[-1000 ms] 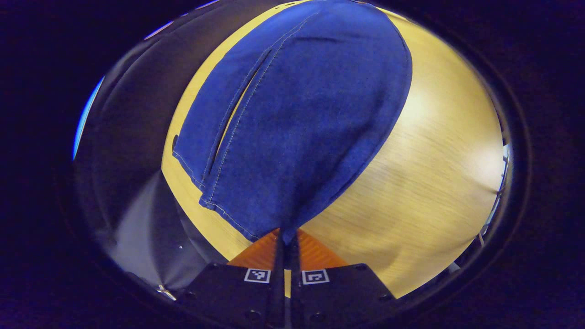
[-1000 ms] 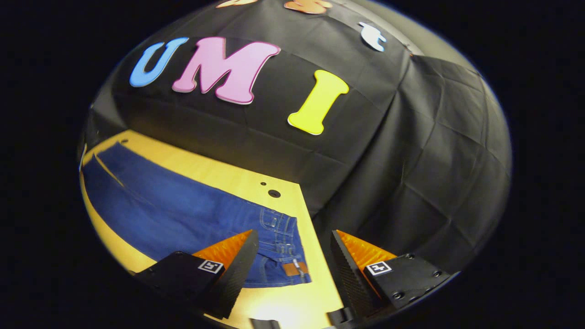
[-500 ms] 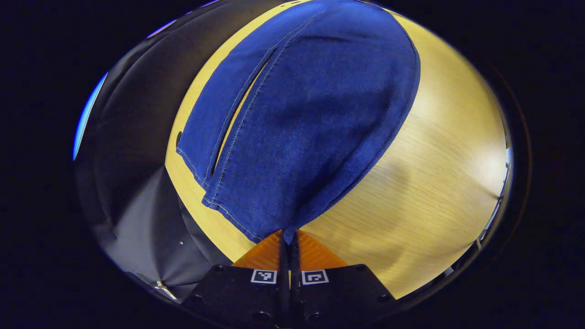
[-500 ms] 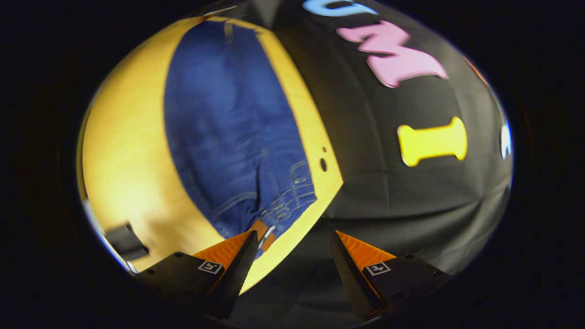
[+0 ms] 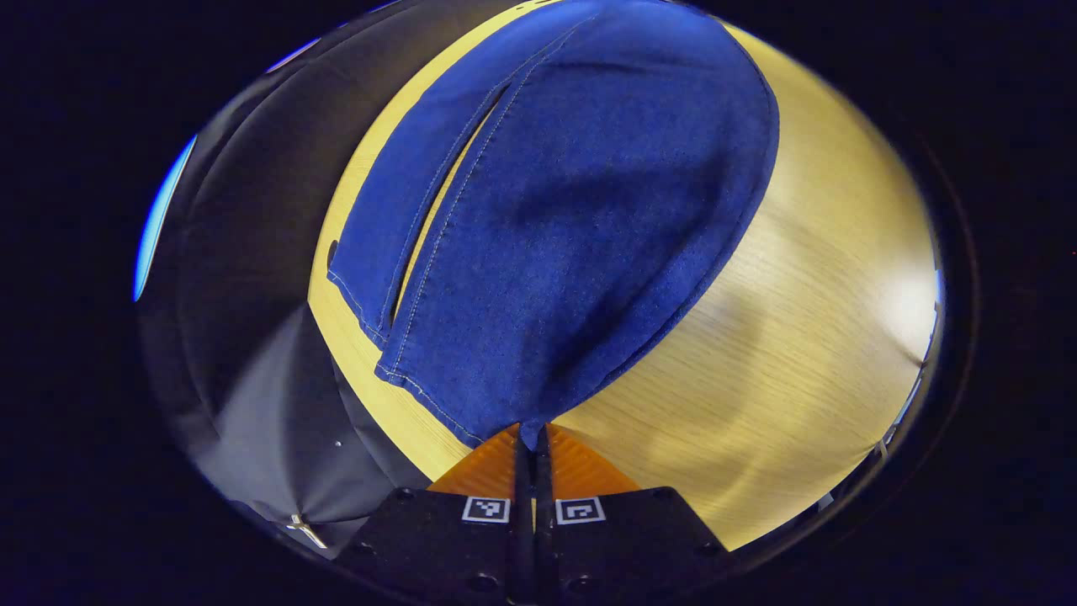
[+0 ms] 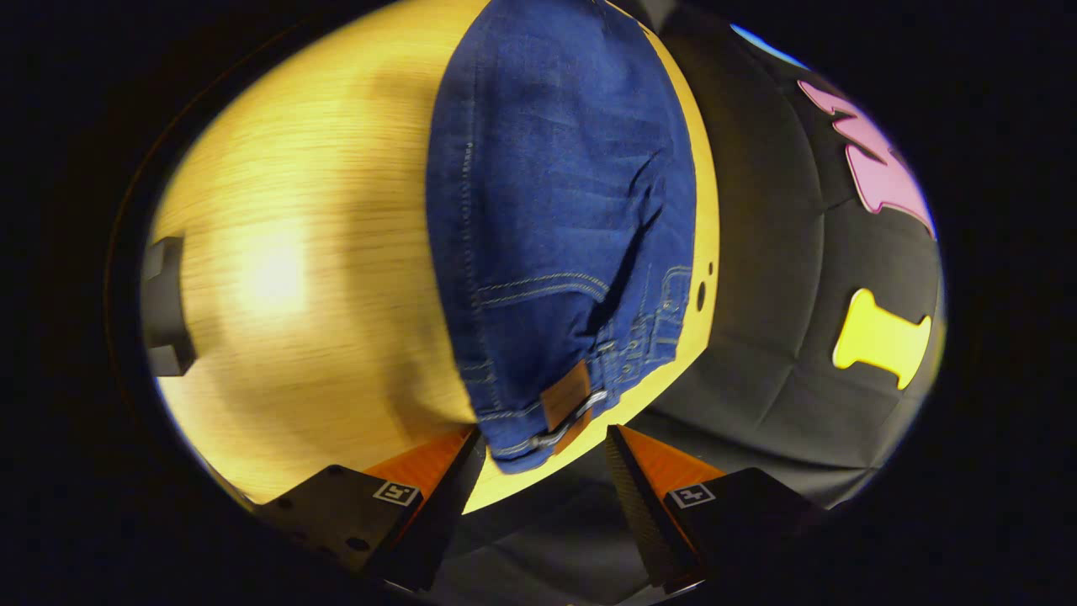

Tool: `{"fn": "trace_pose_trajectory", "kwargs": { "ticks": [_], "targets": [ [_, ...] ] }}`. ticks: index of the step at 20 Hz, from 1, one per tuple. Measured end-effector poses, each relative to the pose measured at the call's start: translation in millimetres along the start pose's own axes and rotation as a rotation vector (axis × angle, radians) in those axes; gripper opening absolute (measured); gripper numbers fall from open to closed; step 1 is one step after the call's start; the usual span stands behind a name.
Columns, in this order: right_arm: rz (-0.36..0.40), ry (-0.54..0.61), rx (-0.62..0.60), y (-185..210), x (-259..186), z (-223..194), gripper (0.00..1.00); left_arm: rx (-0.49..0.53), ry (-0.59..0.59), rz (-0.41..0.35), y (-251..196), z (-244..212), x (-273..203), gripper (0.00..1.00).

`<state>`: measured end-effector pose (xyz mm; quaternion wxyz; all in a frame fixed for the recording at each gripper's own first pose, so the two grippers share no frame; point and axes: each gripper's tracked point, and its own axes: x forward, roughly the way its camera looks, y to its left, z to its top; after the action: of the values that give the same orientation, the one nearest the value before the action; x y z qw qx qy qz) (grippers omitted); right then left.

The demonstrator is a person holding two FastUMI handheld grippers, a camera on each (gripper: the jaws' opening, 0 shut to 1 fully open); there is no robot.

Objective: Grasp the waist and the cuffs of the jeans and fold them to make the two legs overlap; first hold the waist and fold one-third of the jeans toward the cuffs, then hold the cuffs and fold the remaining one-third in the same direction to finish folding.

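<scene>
1. The left hand-held gripper [image 5: 528,442] is kept clamped on a cuff corner of the jeans [image 5: 555,219].
2. The right hand-held gripper [image 6: 545,459], fingers spread and empty, has been swung round to the waist [image 6: 555,412]; a waist grasp is judged imminent.
3. The jeans are laid flat along the desk [image 6: 294,252], long axis running waist to cuffs.

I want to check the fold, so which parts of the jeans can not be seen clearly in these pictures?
- Left gripper view: the cuff corner of the jeans is hidden between the shut left tongs.
- Right gripper view: the far legs are cut off by the top edge.
- Right gripper view: the table is blurred.
</scene>
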<state>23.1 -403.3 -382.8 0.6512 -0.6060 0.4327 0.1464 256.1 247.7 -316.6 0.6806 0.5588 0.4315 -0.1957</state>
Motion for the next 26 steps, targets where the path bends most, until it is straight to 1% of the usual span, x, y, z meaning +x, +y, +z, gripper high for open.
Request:
{"fn": "trace_pose_trajectory", "kwargs": {
  "ticks": [2, 3, 4, 5, 6, 7, 8, 9, 11, 12, 13, 15, 17, 18, 19, 20, 22, 23, 25, 26],
  "targets": [
    [-0.019, 0.002, -0.031, -3.2, 4.5, 4.6, 0.91, 0.004, 0.0, 0.001, 1.0, 0.0, 0.8, 0.06],
    [-0.013, 0.006, -0.032, -3.4, 7.6, 6.1, 0.91, 0.004, -0.001, 0.001, 0.7, 0.2, 0.7, 0.06],
    [0.001, 0.013, -0.02, -3.4, 11.2, 7.9, 0.88, 0.004, -0.004, 0.001, 0.7, 0.3, 1.2, 0.06],
    [0.039, 0.029, 0.003, 3.4, 15.7, 7.9, 0.86, 0.003, -0.005, 0.002, 0.8, 0.6, 1.0, 0.06],
    [0.052, 0.036, 0.013, 5.7, 21.9, 9.5, 0.65, 0.001, -0.005, 0.005, 0.4, 1.2, 1.2, 0.05],
    [0.037, 0.033, 0.001, -2.3, 25.4, 13.8, 0.45, 0.001, -0.003, 0.012, 1.0, 0.6, 1.5, 0.05],
    [0.037, 0.04, 0.004, -4.3, 22.2, 12.8, 0.24, 0.004, 0.0, 0.021, 1.3, 0.2, 1.7, 0.05],
    [0.042, 0.046, 0.031, -4.4, 21.2, 9.5, 0.26, 0.01, 0.003, 0.034, 2.4, 0.7, 1.2, 0.06],
    [0.078, 0.029, 0.1, 0.7, 23.3, 10.0, 0.12, 0.021, 0.017, 0.047, 1.8, -0.9, 1.2, 0.06],
    [0.106, 0.021, 0.134, 1.4, 22.0, 9.9, 0.07, 0.004, 0.02, 0.039, -0.1, -1.2, 1.4, 0.05],
    [0.129, 0.018, 0.146, 1.5, 26.0, 7.4, 0.07, -0.027, 0.025, 0.02, -3.4, -2.4, 1.8, 0.06],
    [0.133, -0.008, 0.095, 0.5, 25.4, 6.1, 0.07, -0.066, 0.031, -0.034, -10.7, 0.2, 2.6, 0.06],
    [0.154, -0.039, 0.038, -0.4, 21.3, 7.1, 0.07, -0.033, 0.024, -0.116, -13.6, 5.9, 1.8, 0.06],
    [0.163, -0.041, 0.022, -6.3, 21.4, 9.5, 0.06, -0.055, 0.024, -0.154, -10.2, 4.2, 2.4, 0.06],
    [0.161, -0.028, 0.028, -13.9, 19.6, 9.9, 0.07, -0.1, 0.017, -0.176, -8.6, 7.0, 1.5, 0.06],
    [0.159, -0.031, 0.053, -20.7, 16.8, 10.1, 0.06, -0.144, 0.007, -0.178, -4.3, 9.5, -0.5, 0.06],
    [0.125, -0.048, 0.101, -48.3, 8.4, 9.6, 0.06, -0.19, -0.022, -0.17, 4.1, 14.6, -6.4, 0.06],
    [0.089, -0.055, 0.112, -68.7, 6.4, 10.0, 0.07, -0.216, -0.031, -0.175, 12.8, 18.7, -11.5, 0.06],
    [0.028, -0.072, 0.142, -117.8, 7.0, 18.9, 0.07, -0.292, -0.05, -0.147, 41.8, 31.7, -19.7, 0.06],
    [-0.001, -0.083, 0.175, -140.1, 9.8, 24.4, 0.06, -0.338, -0.065, -0.132, 59.9, 42.4, -23.1, 0.06]
  ]
}}
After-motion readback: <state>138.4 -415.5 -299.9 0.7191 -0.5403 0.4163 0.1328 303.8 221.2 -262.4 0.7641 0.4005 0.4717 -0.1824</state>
